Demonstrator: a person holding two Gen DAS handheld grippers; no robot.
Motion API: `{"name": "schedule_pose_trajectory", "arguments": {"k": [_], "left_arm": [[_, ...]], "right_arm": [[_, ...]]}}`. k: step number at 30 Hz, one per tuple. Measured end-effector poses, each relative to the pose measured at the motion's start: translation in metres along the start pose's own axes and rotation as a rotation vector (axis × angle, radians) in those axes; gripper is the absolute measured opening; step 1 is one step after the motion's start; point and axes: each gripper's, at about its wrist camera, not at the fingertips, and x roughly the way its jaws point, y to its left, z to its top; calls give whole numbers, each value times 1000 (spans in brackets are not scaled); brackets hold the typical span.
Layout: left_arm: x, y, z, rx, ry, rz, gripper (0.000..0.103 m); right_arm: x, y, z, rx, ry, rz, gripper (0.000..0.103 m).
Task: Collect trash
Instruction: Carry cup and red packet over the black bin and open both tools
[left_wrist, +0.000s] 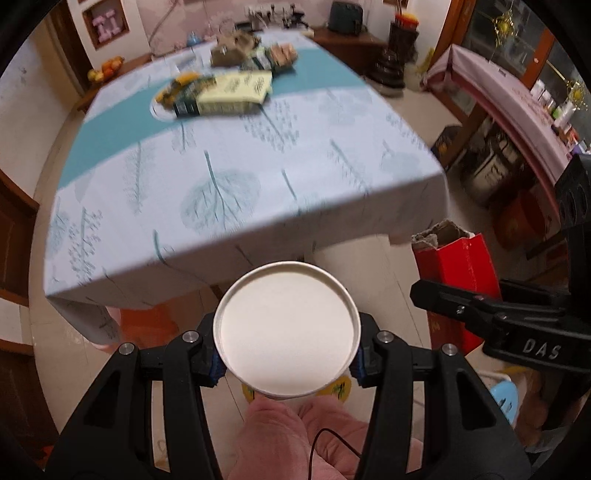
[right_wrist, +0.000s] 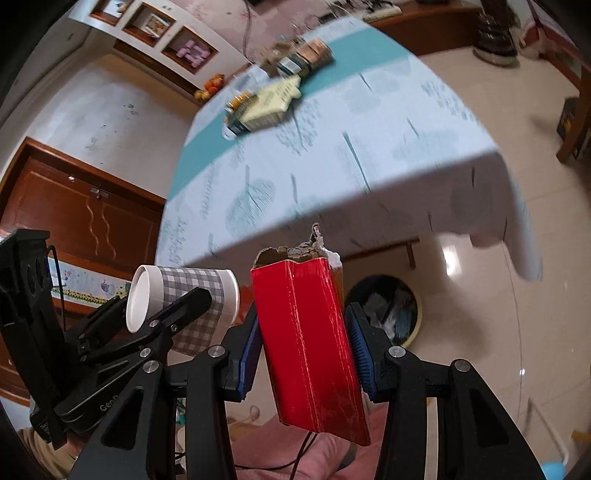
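Observation:
My left gripper (left_wrist: 286, 354) is shut on a paper cup (left_wrist: 288, 328), whose round white end faces the camera. From the right wrist view the same cup (right_wrist: 199, 288) shows a grey check pattern and lies tilted in the left gripper (right_wrist: 166, 314). My right gripper (right_wrist: 304, 350) is shut on a red carton (right_wrist: 310, 339) with a torn top, its blue pads (right_wrist: 360, 350) pressing both sides. In the left wrist view that carton (left_wrist: 458, 273) sticks up from the right gripper (left_wrist: 480, 310). Both are off the table's near edge, over the floor.
A table under a leaf-print cloth (left_wrist: 258, 177) carries a pale yellow packet (left_wrist: 236, 92) and other wrappers at its far end. A dark round bin (right_wrist: 417, 321) with rubbish inside stands on the tiled floor behind the carton. A person's pink-clad legs (left_wrist: 288, 435) are below.

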Motion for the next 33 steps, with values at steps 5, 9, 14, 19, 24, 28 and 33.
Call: {"name": "schedule_pose_trajectory", "arguments": {"k": [5, 9, 14, 19, 24, 28, 33], "left_arm": [[48, 3, -8, 7, 75, -6, 47], [95, 5, -17, 22, 121, -9, 47], [153, 10, -29, 23, 162, -16, 47], [208, 18, -37, 7, 193, -21, 47], [254, 26, -47, -7, 201, -13, 47], [283, 38, -57, -6, 194, -15, 47], [311, 43, -68, 45, 169, -18, 47]], "right_arm": [[57, -33, -21, 100, 73, -41, 45], [104, -57, -34, 165, 113, -67, 45], [157, -87, -46, 238, 133, -95, 47], [204, -115, -56, 285, 145, -116, 47], [259, -138, -59, 287, 159, -145, 48], [296, -151, -58, 281, 167, -151, 49], [337, -162, -59, 302, 167, -143, 52]]}}
